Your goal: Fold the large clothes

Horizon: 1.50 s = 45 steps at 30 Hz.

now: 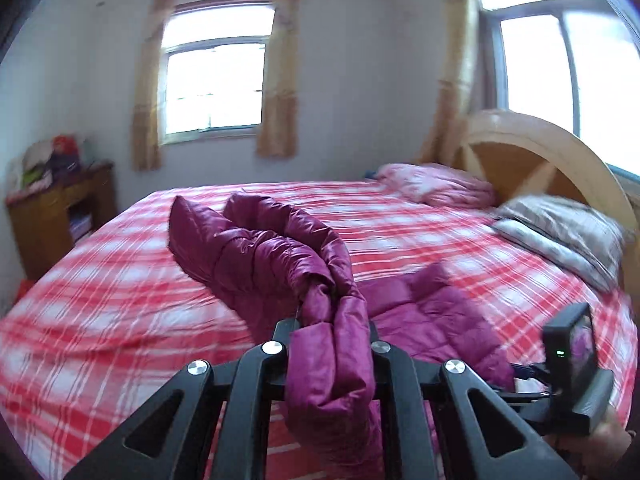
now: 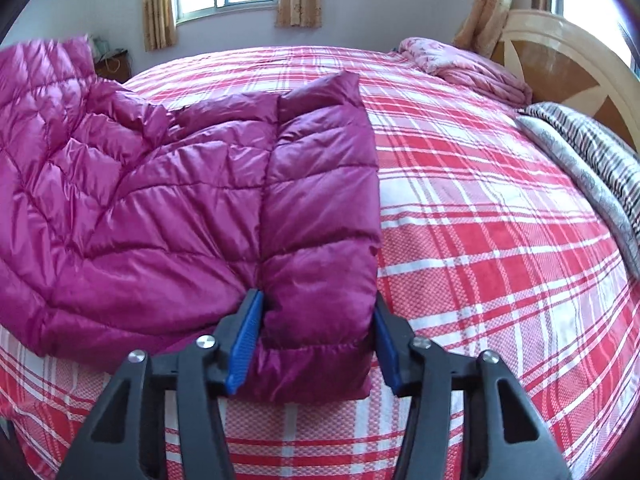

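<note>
Left wrist view first: my left gripper (image 1: 332, 340) is clamped tight on a bunched fold of the magenta puffer jacket (image 1: 256, 256), and I've got that fold lifted clear of the bed (image 1: 120, 320). The padded fabric runs up from between the fingers in a thick roll and drapes down onto the red-and-white plaid cover, with more of the jacket lying flat to the right of the roll. Beyond the jacket, at the head of the bed, I see a pink pillow (image 1: 436, 184) and a grey patterned pillow (image 1: 568, 236) against the curved wooden headboard (image 1: 532, 136). The other handheld unit (image 1: 576, 364) pokes in at the jacket's lower right.

Right wrist view now: my right gripper (image 2: 316, 340) straddles the jacket's near right corner (image 2: 320, 272), which rests on the bed. The blue pads (image 2: 246, 340) sit at either side of the padded panel; the left one touches the fabric, but whether they're truly squeezing I cannot tell. Left of that corner, the rest of the jacket billows upward.
</note>
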Each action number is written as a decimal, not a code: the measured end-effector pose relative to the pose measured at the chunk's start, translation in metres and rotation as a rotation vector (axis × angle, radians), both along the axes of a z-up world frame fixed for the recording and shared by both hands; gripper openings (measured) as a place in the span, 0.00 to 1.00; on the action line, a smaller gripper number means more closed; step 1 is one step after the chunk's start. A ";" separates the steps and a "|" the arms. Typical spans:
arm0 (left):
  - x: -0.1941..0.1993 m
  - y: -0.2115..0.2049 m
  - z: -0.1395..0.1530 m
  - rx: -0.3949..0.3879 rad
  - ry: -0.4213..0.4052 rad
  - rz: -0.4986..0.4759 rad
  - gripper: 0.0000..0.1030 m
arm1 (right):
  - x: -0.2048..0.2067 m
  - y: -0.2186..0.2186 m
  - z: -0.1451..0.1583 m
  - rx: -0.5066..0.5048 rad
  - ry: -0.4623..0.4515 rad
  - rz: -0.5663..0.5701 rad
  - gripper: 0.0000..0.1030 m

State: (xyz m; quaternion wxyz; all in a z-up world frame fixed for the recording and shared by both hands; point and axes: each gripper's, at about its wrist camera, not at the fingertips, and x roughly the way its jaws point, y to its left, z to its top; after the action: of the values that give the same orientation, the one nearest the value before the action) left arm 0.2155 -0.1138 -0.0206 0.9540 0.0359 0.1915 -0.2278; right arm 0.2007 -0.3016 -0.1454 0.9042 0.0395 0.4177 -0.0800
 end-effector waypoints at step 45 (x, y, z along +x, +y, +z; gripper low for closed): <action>0.012 -0.040 -0.005 0.052 -0.277 0.026 0.89 | -0.050 -0.106 0.025 0.355 -0.272 -0.284 0.72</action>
State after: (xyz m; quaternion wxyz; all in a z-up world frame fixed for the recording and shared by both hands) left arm 0.2273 -0.1537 -0.0254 0.9729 0.0893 0.0645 -0.2035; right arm 0.1510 -0.4073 -0.1205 0.9107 0.2659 0.2902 -0.1255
